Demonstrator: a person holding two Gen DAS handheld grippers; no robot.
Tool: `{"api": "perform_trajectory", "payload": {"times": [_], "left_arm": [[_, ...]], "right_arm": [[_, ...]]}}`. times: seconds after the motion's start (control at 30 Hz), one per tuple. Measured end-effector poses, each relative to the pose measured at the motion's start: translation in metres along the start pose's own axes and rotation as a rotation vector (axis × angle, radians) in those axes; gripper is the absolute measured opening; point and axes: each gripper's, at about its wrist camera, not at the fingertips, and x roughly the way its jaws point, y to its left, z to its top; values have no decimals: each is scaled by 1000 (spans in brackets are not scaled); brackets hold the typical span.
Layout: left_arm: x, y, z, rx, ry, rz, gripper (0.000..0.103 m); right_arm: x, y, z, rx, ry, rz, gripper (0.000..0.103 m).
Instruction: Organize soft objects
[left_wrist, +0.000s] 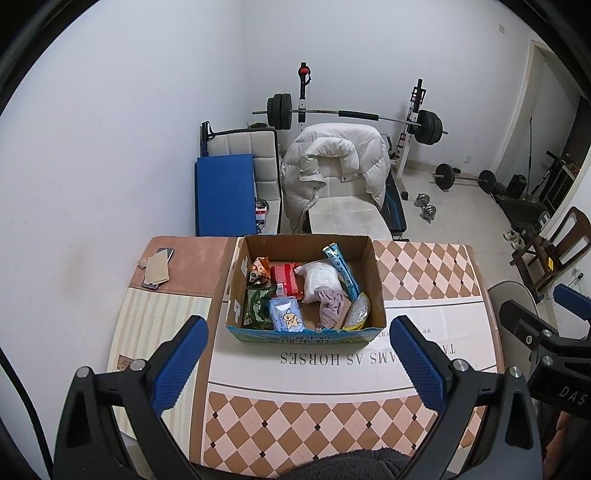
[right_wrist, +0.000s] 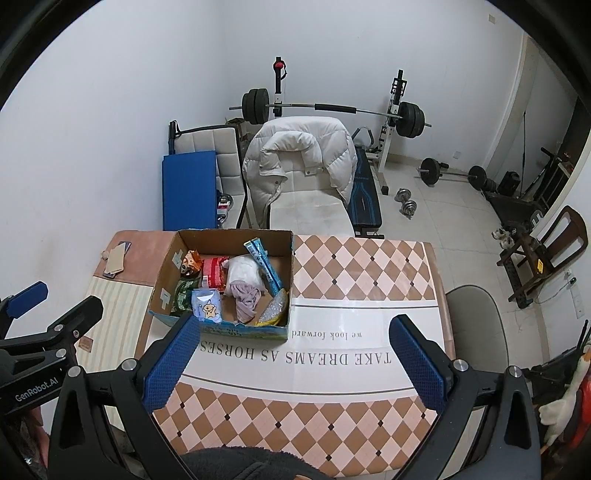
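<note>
**Soft things wait in the box, both grippers empty**

Left camera: Your left gripper (left_wrist: 297, 363) has its blue fingers (left_wrist: 181, 363) spread wide, and they hold nothing. The cardboard box (left_wrist: 376, 280) sits on the table (left_wrist: 424, 273), just past your fingertips and between them. Inside lie a purple cloth (left_wrist: 330, 308), a white stuffed bag (left_wrist: 319, 280), a blue tissue pack (left_wrist: 286, 314), and some snack packets. I think the cloth is light and floppy. Pinch it at the bunched top so it does not slip. The white bag looks squishy, so grab it in the middle.

Right camera: Your right gripper (right_wrist: 295, 363) is wide too, and empty. Here the box (right_wrist: 166, 273) lies ahead and to the left, with its front edge touching your left finger (right_wrist: 173, 360) in the picture. The purple cloth (right_wrist: 245, 297) is near the middle of the box.
</note>
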Motion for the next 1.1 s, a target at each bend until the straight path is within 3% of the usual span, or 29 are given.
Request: {"api": "perform_trajectory", "payload": {"times": [1.1], "left_arm": [[-8,2,2,5,-22,12,101]], "right_arm": [[-6,0,-1,-25,-23,1,103]]}}
